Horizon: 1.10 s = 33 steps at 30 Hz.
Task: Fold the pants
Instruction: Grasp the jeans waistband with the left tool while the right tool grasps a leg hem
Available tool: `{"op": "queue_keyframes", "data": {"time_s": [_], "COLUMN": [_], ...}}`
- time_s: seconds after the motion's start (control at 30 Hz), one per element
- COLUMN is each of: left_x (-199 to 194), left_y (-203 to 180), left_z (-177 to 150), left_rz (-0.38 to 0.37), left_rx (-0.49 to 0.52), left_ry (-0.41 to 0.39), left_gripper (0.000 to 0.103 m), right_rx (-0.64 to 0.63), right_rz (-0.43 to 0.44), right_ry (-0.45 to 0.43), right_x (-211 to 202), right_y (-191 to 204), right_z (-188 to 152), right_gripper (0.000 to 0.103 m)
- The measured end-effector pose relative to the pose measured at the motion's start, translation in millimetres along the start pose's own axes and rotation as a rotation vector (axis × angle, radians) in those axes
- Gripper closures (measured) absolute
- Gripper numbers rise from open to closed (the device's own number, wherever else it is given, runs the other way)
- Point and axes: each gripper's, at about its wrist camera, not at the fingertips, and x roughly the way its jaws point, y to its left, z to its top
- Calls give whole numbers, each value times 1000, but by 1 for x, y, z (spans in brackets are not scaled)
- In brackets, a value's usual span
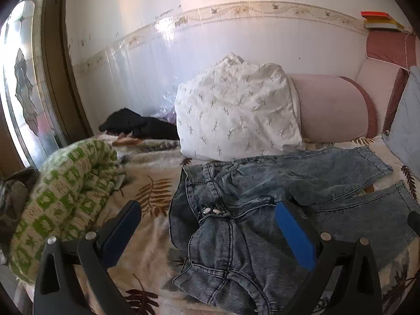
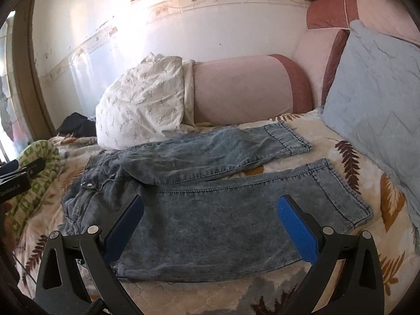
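Blue-grey denim pants [image 2: 204, 183] lie spread on a leaf-print bed, both legs running to the right and the rumpled waist at the left. In the left wrist view the pants [image 1: 236, 210] show with the waist and metal buttons in front. My left gripper [image 1: 207, 210] is open and empty, hovering over the waist. My right gripper [image 2: 210, 204] is open and empty, hovering over the near leg. The left gripper [image 2: 15, 176] also shows at the left edge of the right wrist view.
A white patterned pillow [image 2: 141, 105] and a pink bolster [image 2: 241, 89] lie behind the pants. A light blue cushion [image 2: 378, 105] leans at the right. A green-and-white rolled blanket [image 1: 63, 194] lies at the left, dark clothes [image 1: 136, 124] behind it.
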Motion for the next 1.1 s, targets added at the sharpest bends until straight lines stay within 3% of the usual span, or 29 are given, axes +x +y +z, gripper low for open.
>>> {"op": "queue_keyframes", "data": {"time_s": [0.2,0.37,0.5,0.53,0.6,0.67,0.77,0.93,1.03,1.1], "left_x": [68,147,196,210,232,253,272,290,299,304], "left_y": [64,109,114,112,103,98,92,88,91,91], "left_z": [18,45,59,60,59,58,61,62,57,54], "left_rz": [-32,88,5,-19,-39,-76,-93,-125,-152,-190], "left_rx": [-119,-148,-208,-226,-241,-264,-284,-290,-308,-329], "left_ry": [121,199,286,325,387,442,475,512,535,557], "left_gripper": [0,1,3,6,22,23,24,40,54,68], "right_rx": [-35,11,2,-15,-46,-46,-24,-17,-11,-9], "right_rz": [-30,-53,-69,-74,-87,-89,-93,-100,-95,-100], "right_ry": [2,20,71,82,94,102,106,104,116,112], "right_x": [1,20,45,51,58,61,60,61,65,68], "right_y": [-6,-30,-35,-34,-32,-34,-40,-45,-47,-52], "right_z": [5,19,17,16,14,13,12,13,14,20], "right_gripper": [0,0,0,0,0,0,0,0,0,2]}}
